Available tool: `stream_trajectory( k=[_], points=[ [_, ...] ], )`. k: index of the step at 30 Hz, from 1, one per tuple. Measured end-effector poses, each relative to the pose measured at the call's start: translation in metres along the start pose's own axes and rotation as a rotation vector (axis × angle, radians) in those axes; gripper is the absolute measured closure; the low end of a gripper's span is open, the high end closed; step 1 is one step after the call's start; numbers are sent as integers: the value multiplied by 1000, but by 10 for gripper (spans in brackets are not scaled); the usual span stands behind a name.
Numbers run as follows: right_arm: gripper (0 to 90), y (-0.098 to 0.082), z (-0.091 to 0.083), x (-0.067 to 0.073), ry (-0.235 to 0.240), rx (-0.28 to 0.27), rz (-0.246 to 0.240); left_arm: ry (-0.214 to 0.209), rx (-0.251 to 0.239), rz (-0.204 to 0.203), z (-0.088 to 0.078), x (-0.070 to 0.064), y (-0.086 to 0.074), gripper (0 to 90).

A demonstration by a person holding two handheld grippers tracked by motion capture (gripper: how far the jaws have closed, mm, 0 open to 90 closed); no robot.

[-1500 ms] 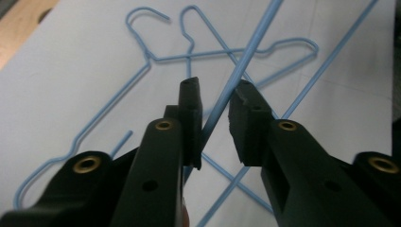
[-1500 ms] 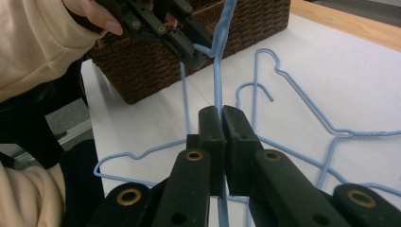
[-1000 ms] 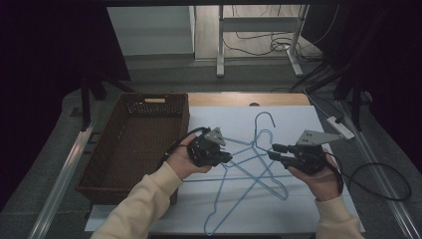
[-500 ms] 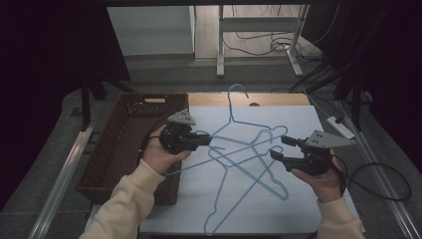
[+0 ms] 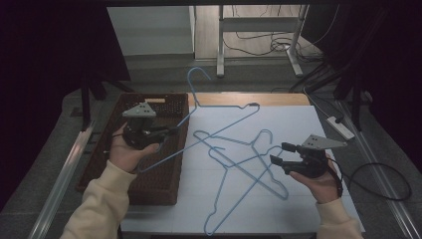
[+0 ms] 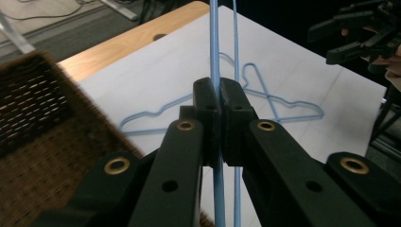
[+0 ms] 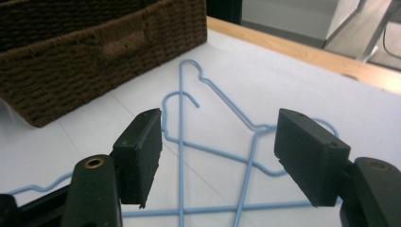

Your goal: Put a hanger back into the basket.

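Three blue wire hangers in play. One lifted hanger (image 5: 219,124) pinched in the left tongs (image 5: 169,132) by its bottom wire, tongs pressed together on it, hook up and away over the far desk edge, long axis slanting from the brown wicker basket (image 5: 164,186) up toward the desk's far side. Basket directly below and beside the left hand, so nearest by far to that side; probably a short swing leftward and down to drop it in. Two hangers (image 5: 244,169) flat and crossed on the white desk (image 5: 308,124), just ahead of the right tongs (image 5: 278,153). Right tongs spread wide, having just been opening, nothing between them.
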State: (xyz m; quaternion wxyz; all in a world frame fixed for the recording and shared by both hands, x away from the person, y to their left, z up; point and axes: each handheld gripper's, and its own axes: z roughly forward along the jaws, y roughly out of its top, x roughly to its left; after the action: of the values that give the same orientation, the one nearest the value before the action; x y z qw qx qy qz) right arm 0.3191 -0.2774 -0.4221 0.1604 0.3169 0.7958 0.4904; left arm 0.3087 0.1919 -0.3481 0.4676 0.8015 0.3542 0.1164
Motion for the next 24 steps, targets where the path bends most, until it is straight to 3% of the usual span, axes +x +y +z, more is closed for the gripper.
stream_trajectory(
  k=[6, 24],
  points=[
    [335, -13, 7, -7, -11, 48, 30, 55, -15, -39, -20, 16, -15, 869],
    [323, -32, 11, -17, -44, 101, 63, 228, -68, -140, -71, 61, -64, 870]
  ],
)
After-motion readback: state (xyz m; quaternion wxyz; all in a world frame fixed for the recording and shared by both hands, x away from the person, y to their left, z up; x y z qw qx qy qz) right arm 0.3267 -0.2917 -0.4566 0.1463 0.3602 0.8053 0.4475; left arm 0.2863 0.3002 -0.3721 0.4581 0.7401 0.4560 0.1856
